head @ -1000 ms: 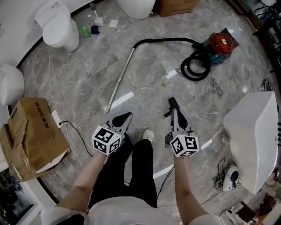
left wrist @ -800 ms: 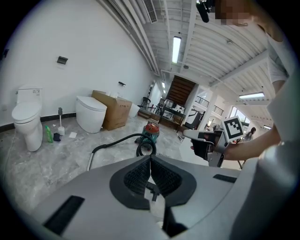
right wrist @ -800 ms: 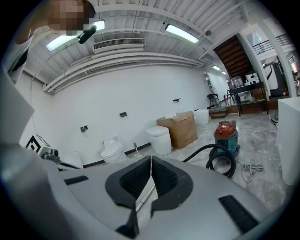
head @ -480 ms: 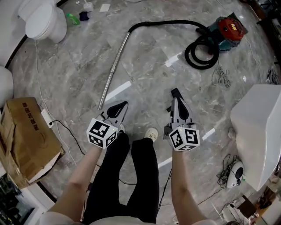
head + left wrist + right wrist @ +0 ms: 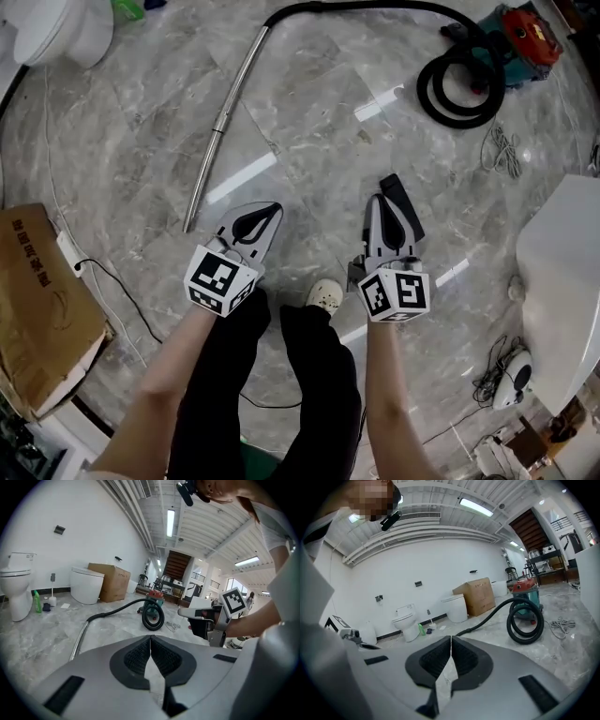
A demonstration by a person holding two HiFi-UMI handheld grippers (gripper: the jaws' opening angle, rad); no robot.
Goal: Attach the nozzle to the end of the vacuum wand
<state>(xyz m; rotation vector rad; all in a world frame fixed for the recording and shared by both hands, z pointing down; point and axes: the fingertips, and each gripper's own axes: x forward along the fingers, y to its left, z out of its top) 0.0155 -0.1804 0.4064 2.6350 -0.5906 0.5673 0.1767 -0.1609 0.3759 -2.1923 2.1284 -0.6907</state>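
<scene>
A grey marbled floor [image 5: 309,141] is spreading out under the person in what looks like a showroom of bathroom fittings, with a toilet [image 5: 52,28] at the upper left edge and a cardboard box [image 5: 37,300] at the left. The left gripper [image 5: 267,214] is hanging over the floor with its jaws pressed fully together and nothing between them. The right gripper [image 5: 377,206] is doing the same, its pads meeting along one seam and holding nothing. Just beyond the right gripper's tip, the black nozzle [image 5: 405,208] is lying flat on the floor, untouched as far as the head view shows. The vacuum wand [image 5: 225,117] is lying well apart from it, running as a bare metal tube from its free end near the left gripper up to the black hose [image 5: 459,94], which is coiling beside the red and teal vacuum cleaner [image 5: 520,37]. Over the last second both grippers have been sinking toward the floor, and the floor things are now showing larger and closer while the toilet is sliding out of the head view. That suggests the person is stooping to start the pickup. Nothing is joined yet, and either gripper will have to open before it can take the nozzle or the wand.
</scene>
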